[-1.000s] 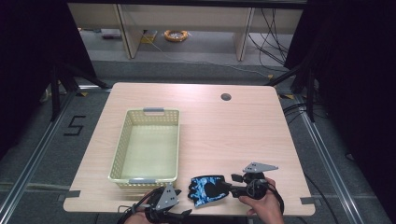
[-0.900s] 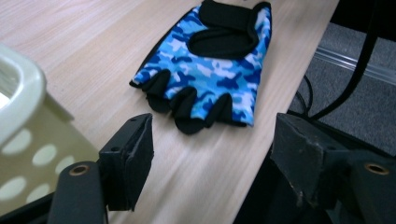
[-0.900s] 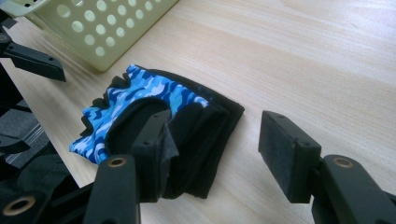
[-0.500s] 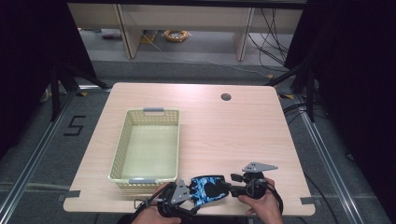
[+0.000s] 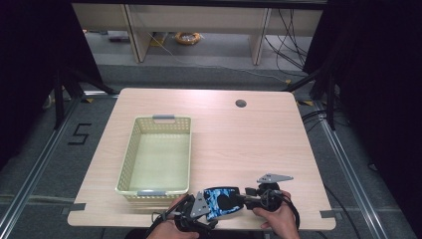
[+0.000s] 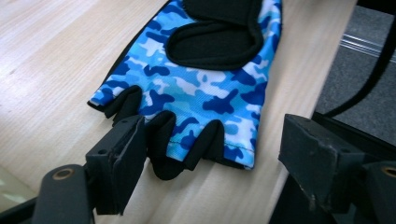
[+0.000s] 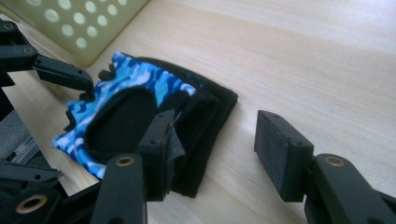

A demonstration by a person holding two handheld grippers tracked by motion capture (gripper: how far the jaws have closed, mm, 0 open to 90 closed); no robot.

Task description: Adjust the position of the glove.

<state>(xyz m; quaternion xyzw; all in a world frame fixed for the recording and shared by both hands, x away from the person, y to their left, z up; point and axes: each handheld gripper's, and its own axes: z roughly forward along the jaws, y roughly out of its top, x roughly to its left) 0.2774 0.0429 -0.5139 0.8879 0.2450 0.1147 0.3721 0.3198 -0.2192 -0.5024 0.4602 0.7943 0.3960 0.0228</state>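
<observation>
High view: a blue camouflage fingerless glove point(image 5: 221, 201) lies flat at the bottom centre of the frame, on the table point(image 5: 239, 139) near its front edge, just right of the yellow basket point(image 5: 158, 154). The left gripper point(image 5: 201, 211) sits at its left end, the right gripper point(image 5: 245, 198) at its right.

Left gripper view: the jaws stand wide, having just opened further, and the glove's short finger stubs point(image 6: 187, 140) lie between them, unpinched. One stub appears to brush the left jaw, though the angle leaves that unsure.

Right gripper view: the jaws have just been closing and straddle the black cuff point(image 7: 205, 126); the left one touches it, the right stands clear, so nothing is clamped.

The glove looks light, limp and grippy. The thick cuff hem or the stub edge should pinch well, while a hold at mid-palm would likely bunch the cloth.
</observation>
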